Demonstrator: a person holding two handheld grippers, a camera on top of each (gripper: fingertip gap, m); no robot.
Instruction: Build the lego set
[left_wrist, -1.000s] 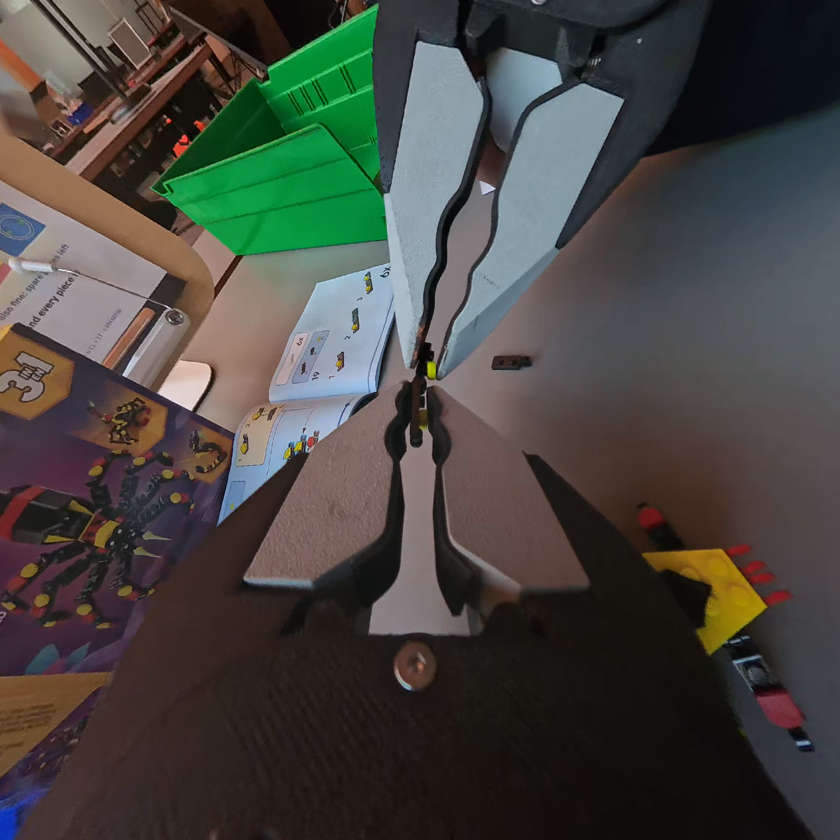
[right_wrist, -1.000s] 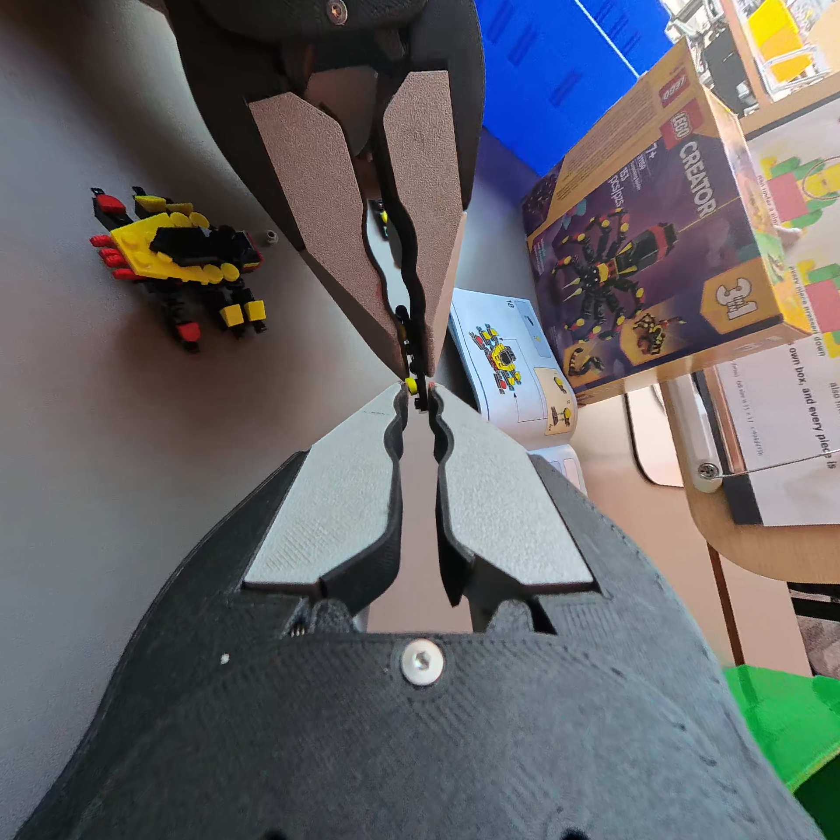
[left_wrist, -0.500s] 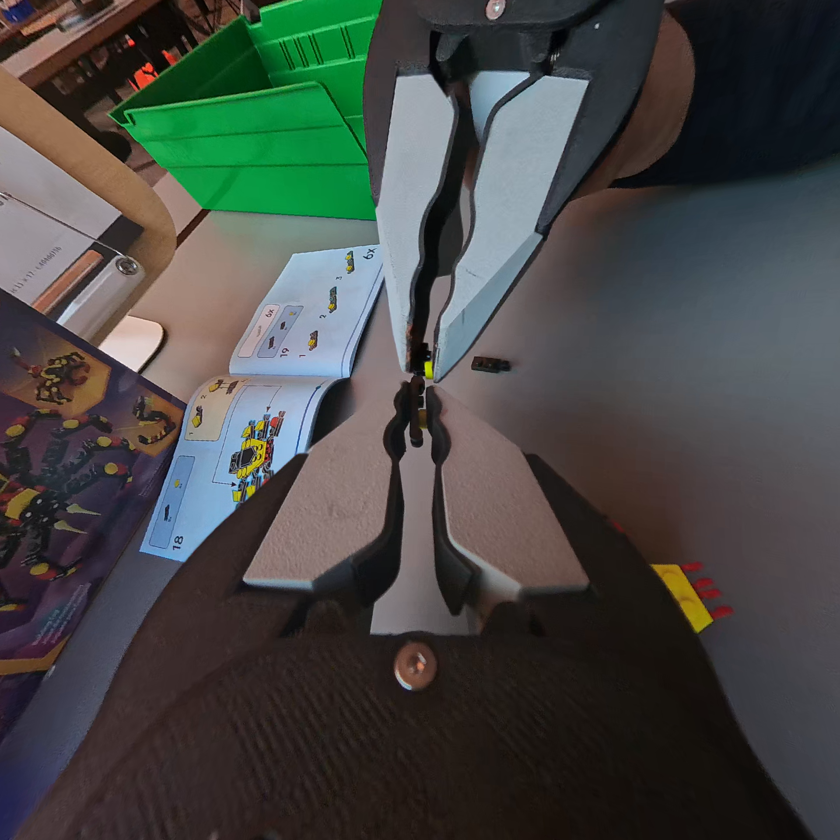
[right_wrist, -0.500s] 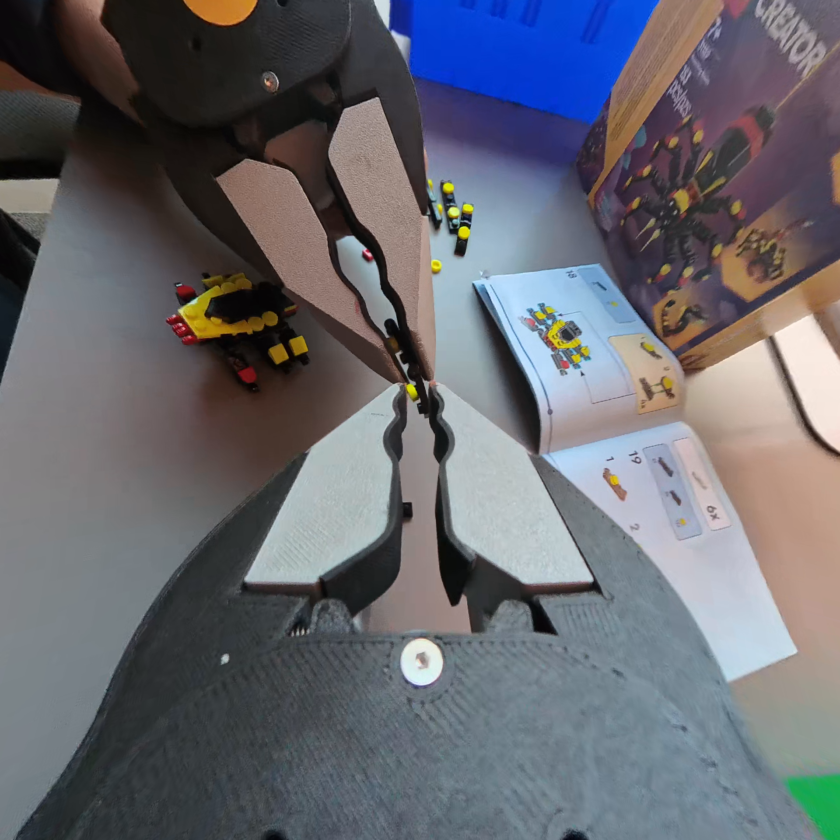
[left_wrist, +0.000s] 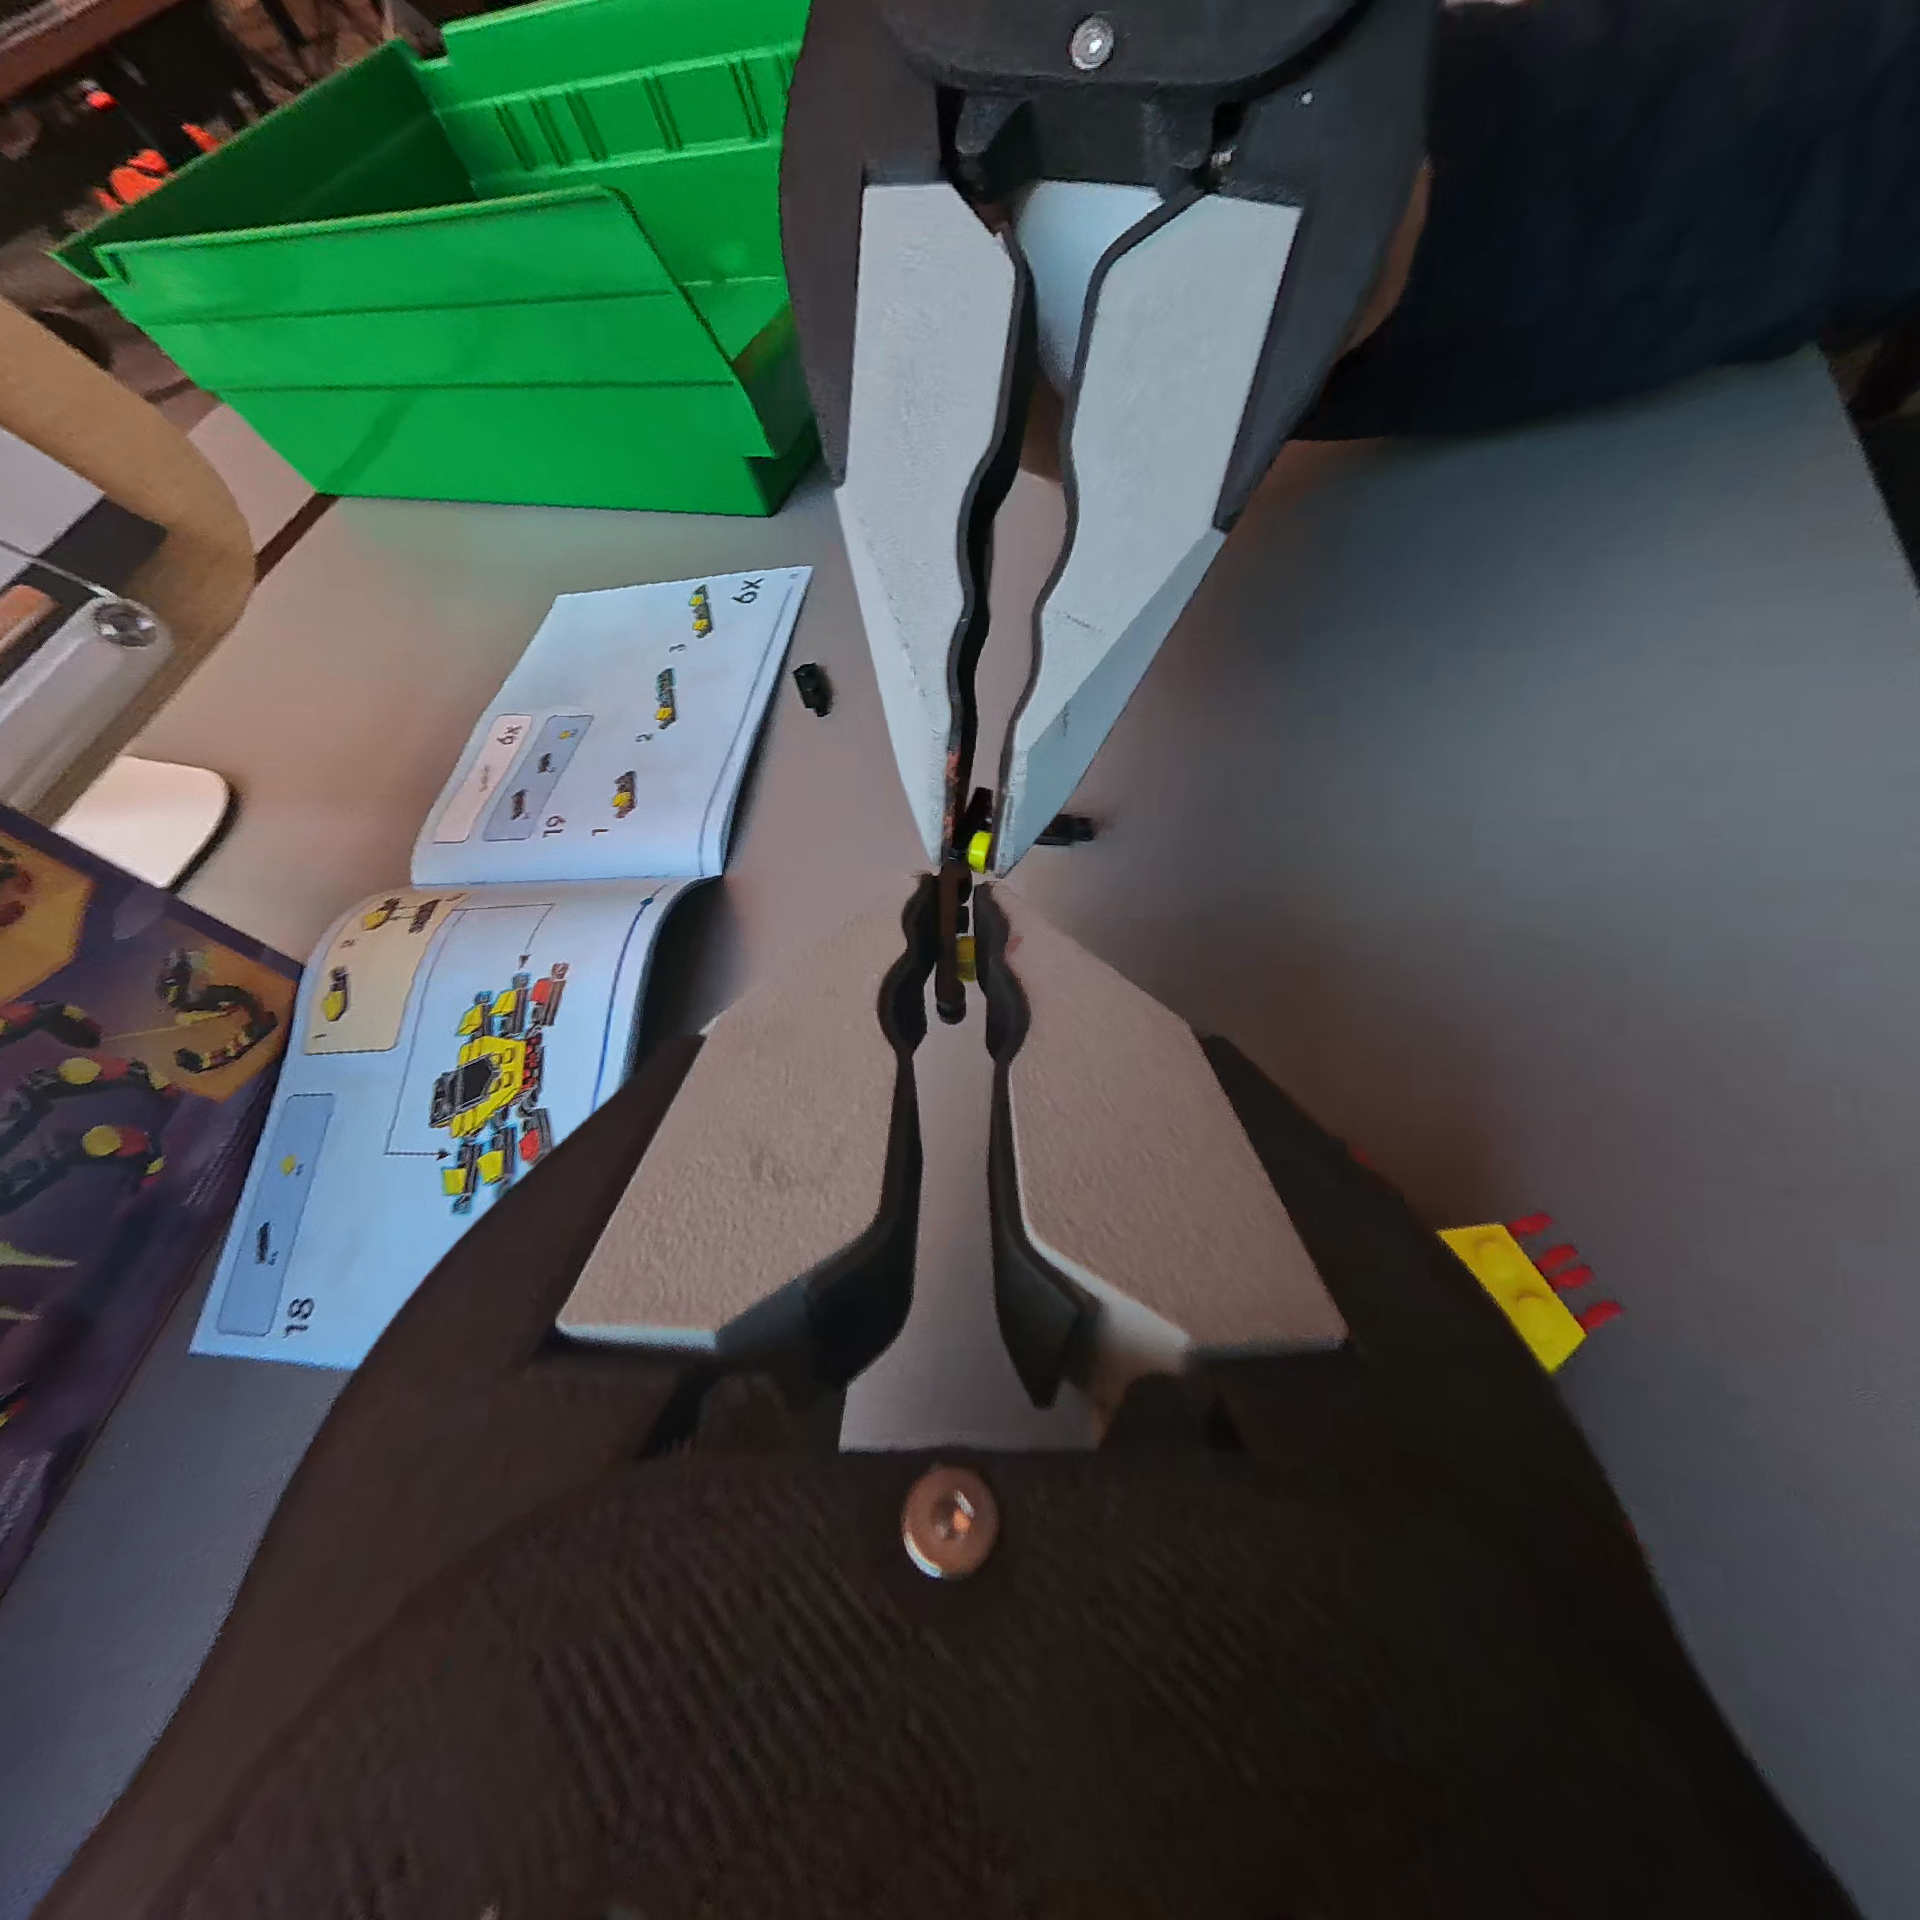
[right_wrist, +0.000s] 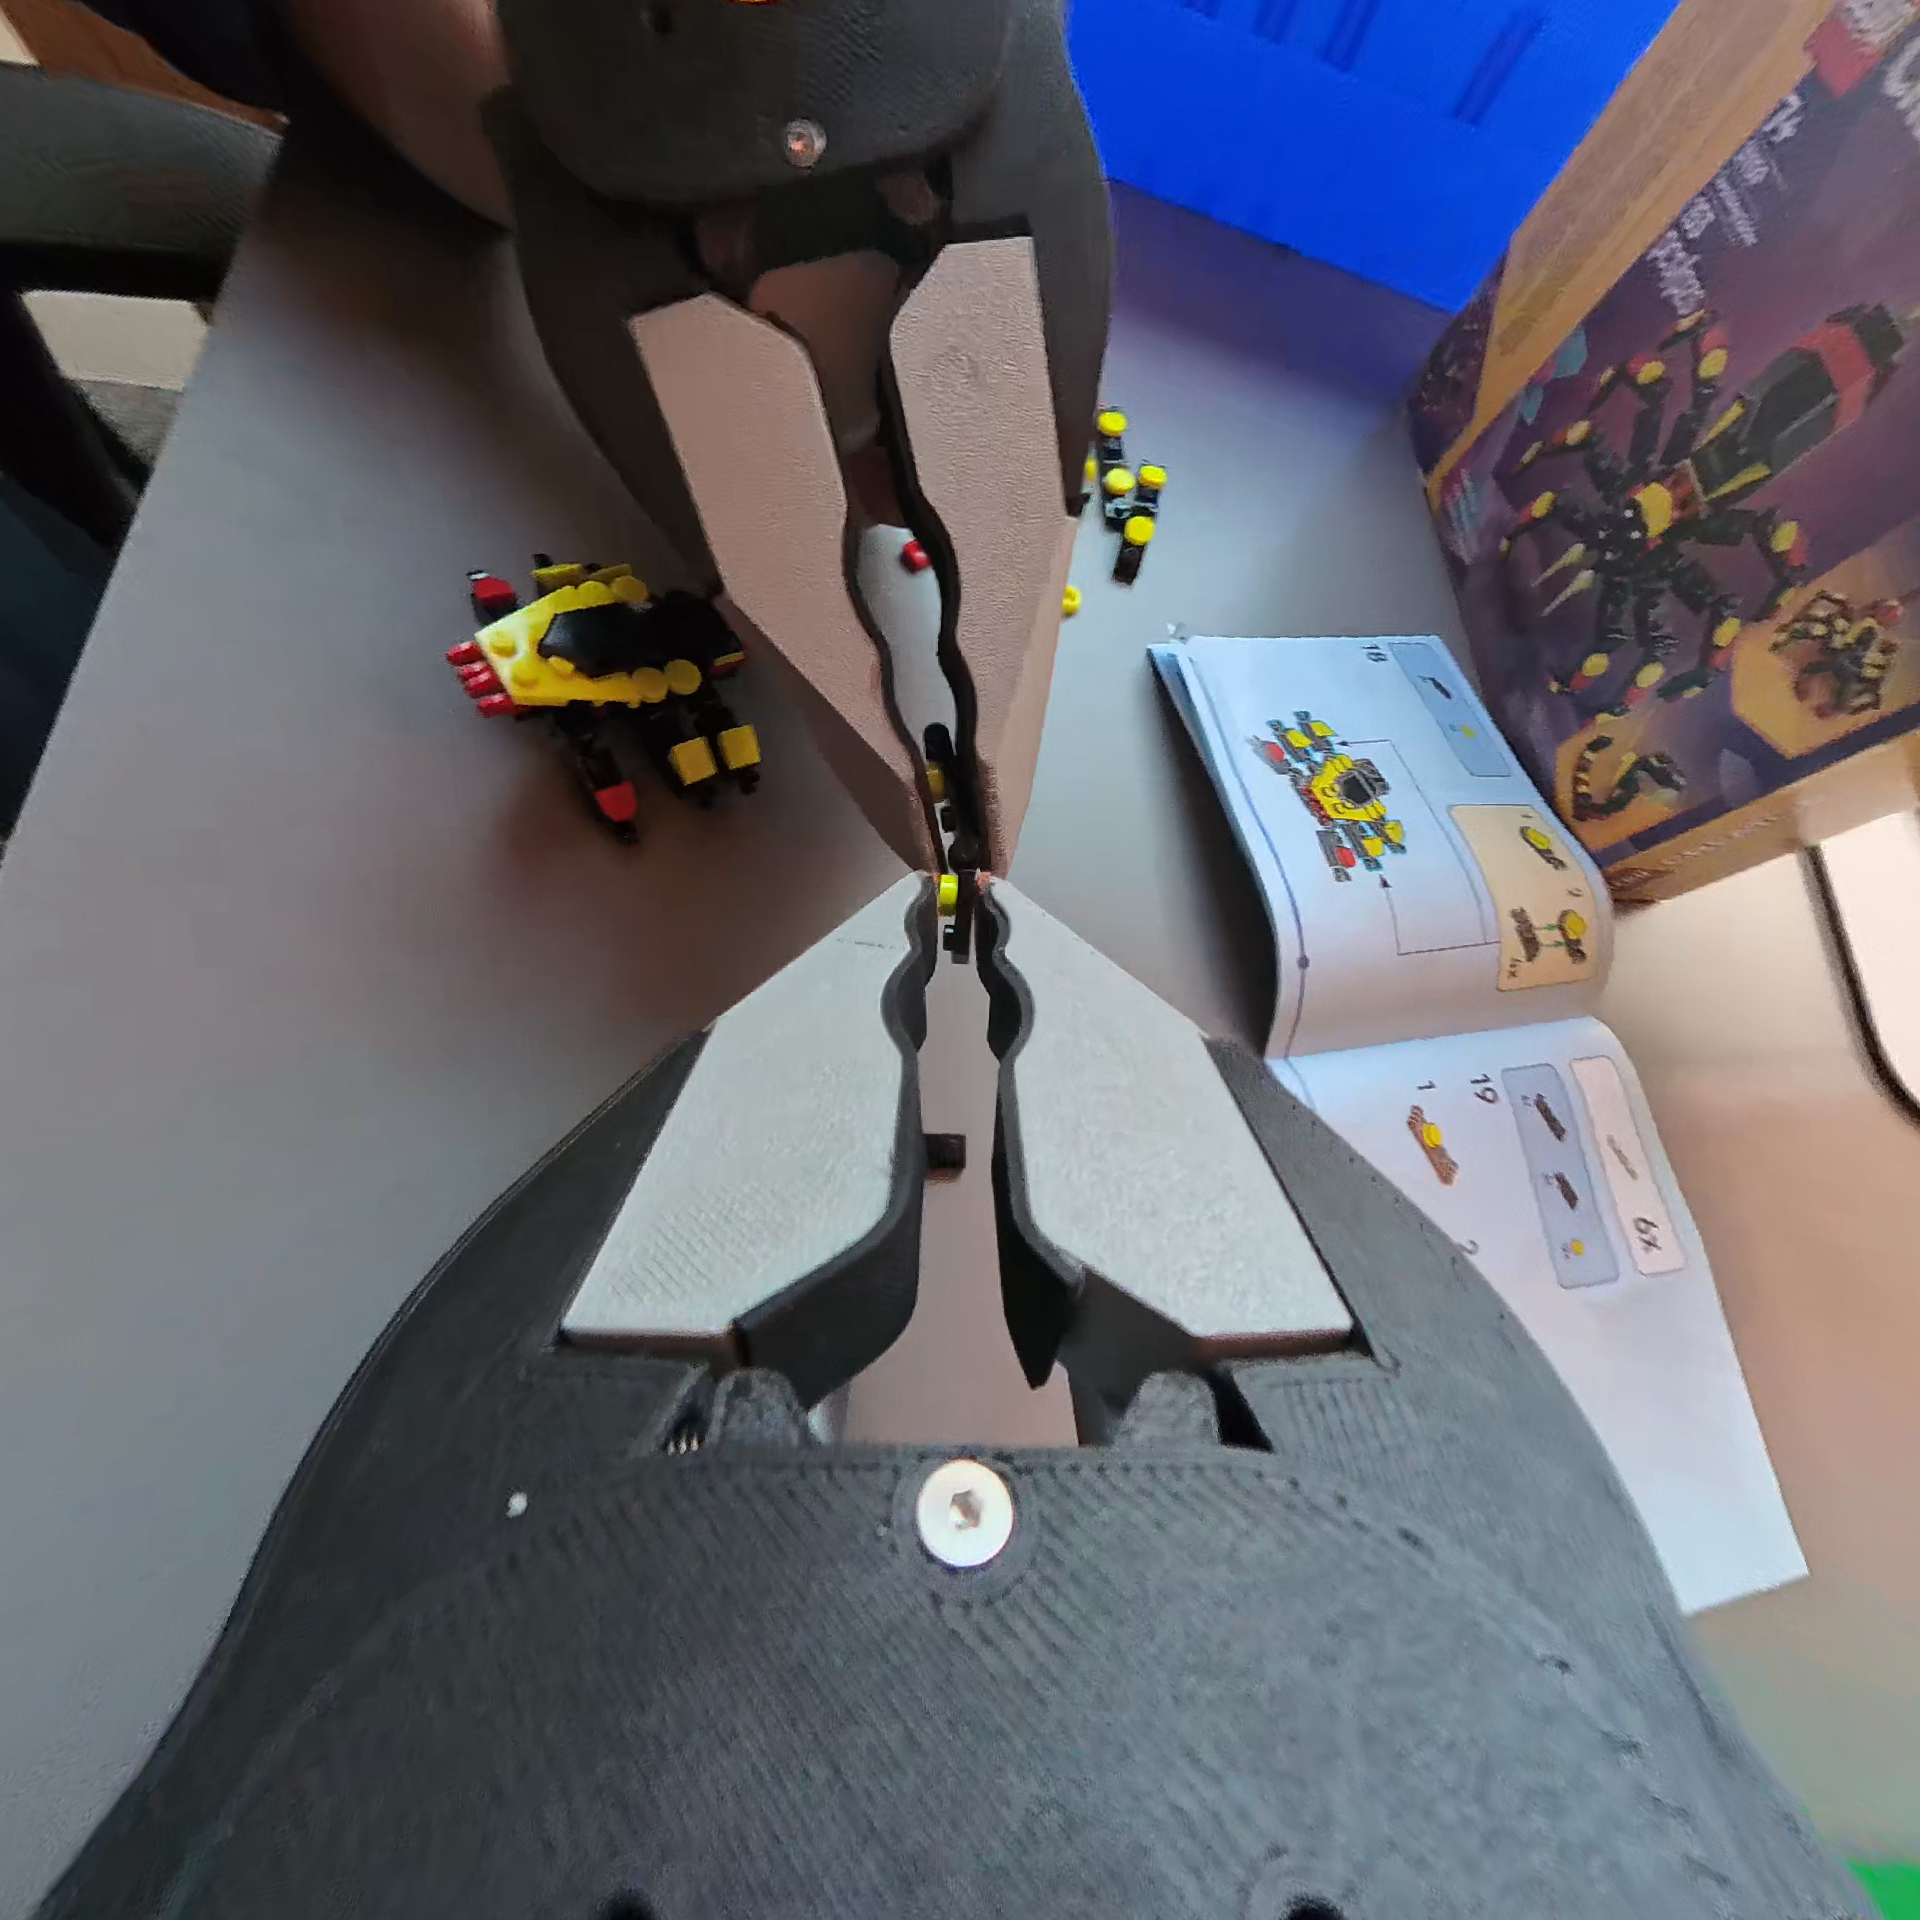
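My left gripper (left_wrist: 951, 906) is shut on a thin black lego piece with a yellow stud (left_wrist: 950, 971). My right gripper (right_wrist: 951, 896) is shut on a similar small black and yellow piece (right_wrist: 948, 896). The two grippers meet tip to tip above the table, and the two pieces touch or nearly touch. The right gripper (left_wrist: 975, 857) comes down from the top of the left wrist view. The left gripper (right_wrist: 956, 854) comes from the top of the right wrist view. The partly built yellow, black and red body (right_wrist: 603, 675) lies on the table to the left, and its edge shows in the left wrist view (left_wrist: 1517, 1288).
An open instruction booklet (right_wrist: 1455, 935) lies beside the purple set box (right_wrist: 1714, 468). Loose black and yellow pieces (right_wrist: 1127, 488) lie near a blue bin (right_wrist: 1351, 125). A green bin (left_wrist: 468, 312) stands at the back. Small black pieces (left_wrist: 812, 686) lie near the booklet (left_wrist: 582, 831). The tips of both grippers are at nearly the same place.
Both grippers have stayed shut and tip to tip. The pair has swung together over the table, so the booklet and the yellow body show more and the box has slid toward the edge.
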